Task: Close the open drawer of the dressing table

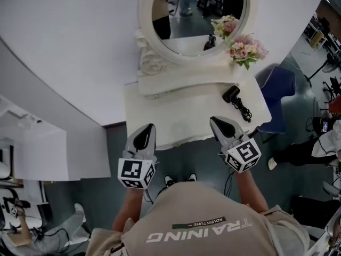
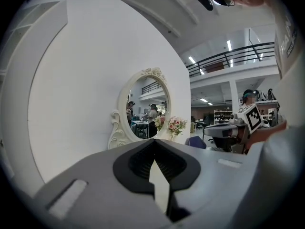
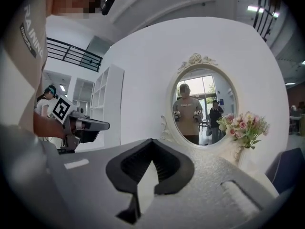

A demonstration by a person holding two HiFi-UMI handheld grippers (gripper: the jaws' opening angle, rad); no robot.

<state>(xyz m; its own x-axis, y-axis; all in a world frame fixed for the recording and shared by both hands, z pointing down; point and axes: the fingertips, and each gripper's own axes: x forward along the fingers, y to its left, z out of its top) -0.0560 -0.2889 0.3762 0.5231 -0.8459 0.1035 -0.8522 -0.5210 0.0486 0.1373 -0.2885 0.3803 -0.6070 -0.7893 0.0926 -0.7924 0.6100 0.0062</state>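
The white dressing table [image 1: 181, 116] stands at the centre of the head view; from above I cannot make out its drawer. The left tool [image 1: 146, 129] and right tool [image 1: 216, 122] hang over its front edge, each with jaws pressed together on nothing. A black hair dryer [image 1: 232, 94] lies on the tabletop. A pink flower bouquet [image 1: 246, 49] stands beside the oval white-framed mirror [image 1: 197, 15].

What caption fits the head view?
Left gripper and right gripper, both shut, held at a white dressing table with mirror.
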